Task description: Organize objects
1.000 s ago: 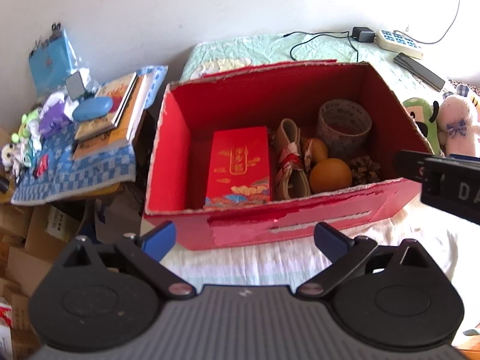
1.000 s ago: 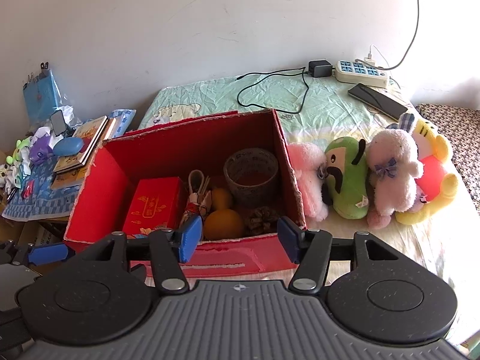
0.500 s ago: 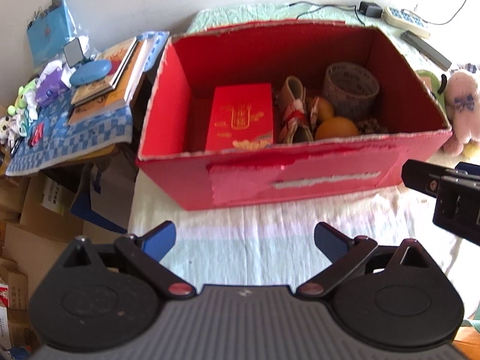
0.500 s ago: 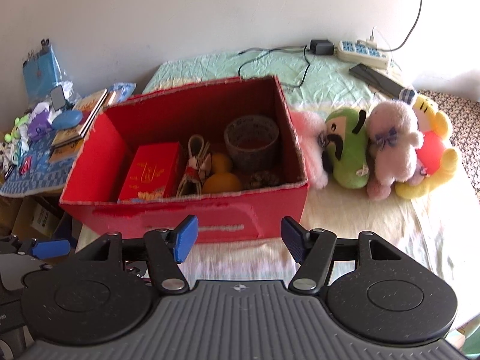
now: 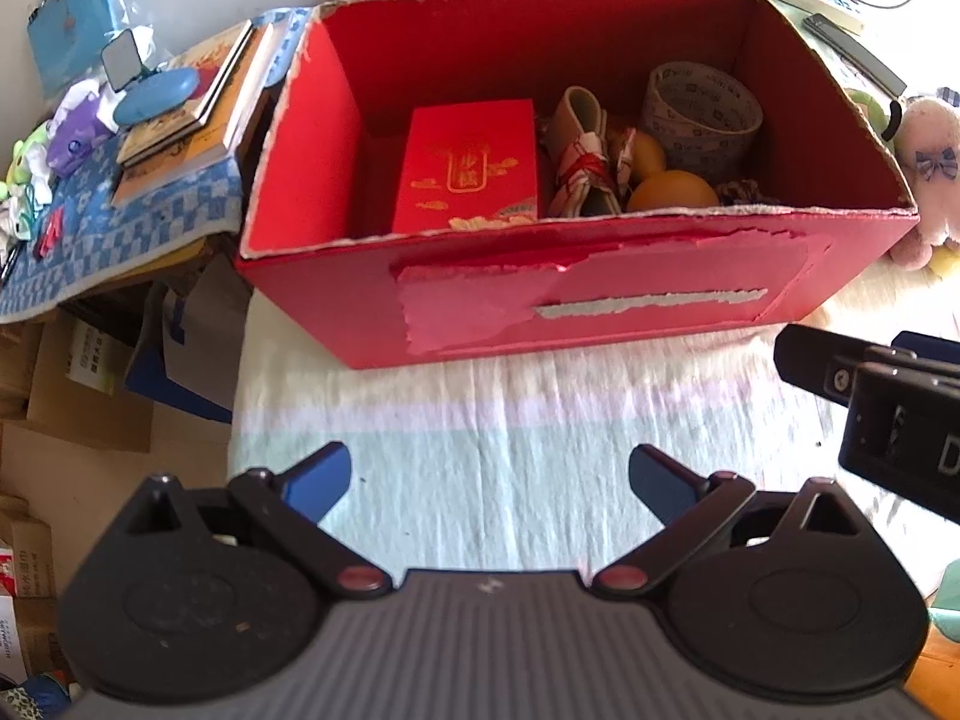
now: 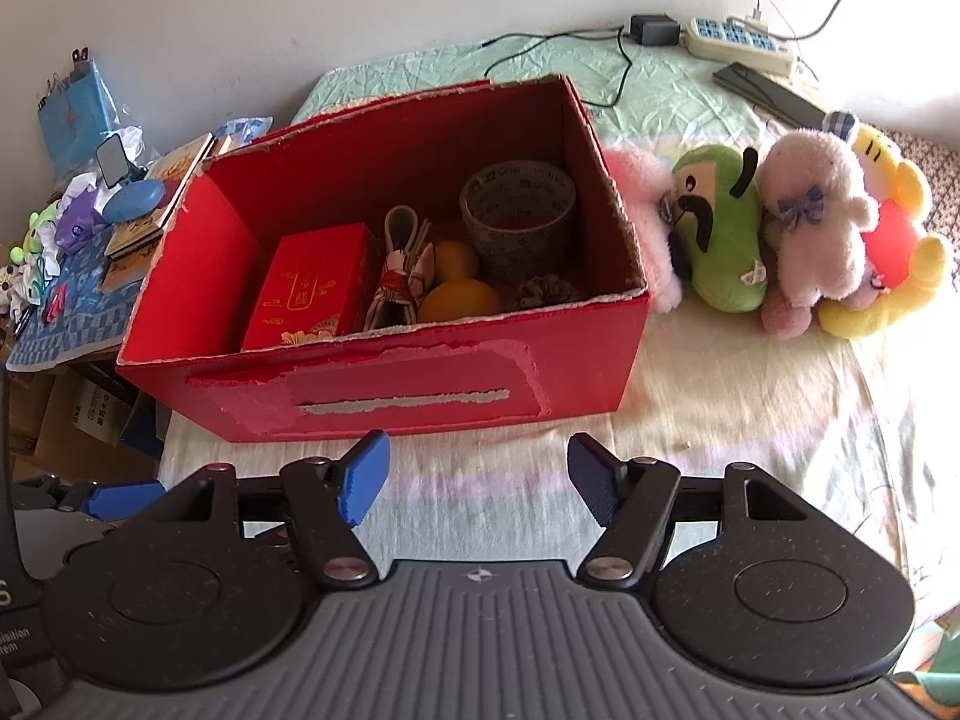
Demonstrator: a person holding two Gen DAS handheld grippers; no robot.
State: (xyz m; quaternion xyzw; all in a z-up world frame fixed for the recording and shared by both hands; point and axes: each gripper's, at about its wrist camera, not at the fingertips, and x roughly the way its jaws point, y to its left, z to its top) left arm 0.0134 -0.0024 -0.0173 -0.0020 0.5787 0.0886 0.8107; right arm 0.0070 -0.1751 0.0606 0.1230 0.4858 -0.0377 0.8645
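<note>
I tilt both tools steeply down over the pale striped bedsheet (image 5: 480,420), just in front of the open red cardboard box (image 6: 390,384). Its near wall is torn, with a grey strip showing. Inside stand a red gift packet with gold print (image 6: 306,294), a folded cloth bundle tied with red string (image 6: 402,276), two orange round fruits (image 6: 459,300) and a patterned grey tape roll (image 6: 517,210). Right of the box lie plush toys: pink, green (image 6: 717,234), pale pink, yellow. My left gripper (image 5: 489,480) stands wide apart, empty. My right gripper (image 6: 478,480) is opening, nothing between its blue pads (image 6: 360,480).
</note>
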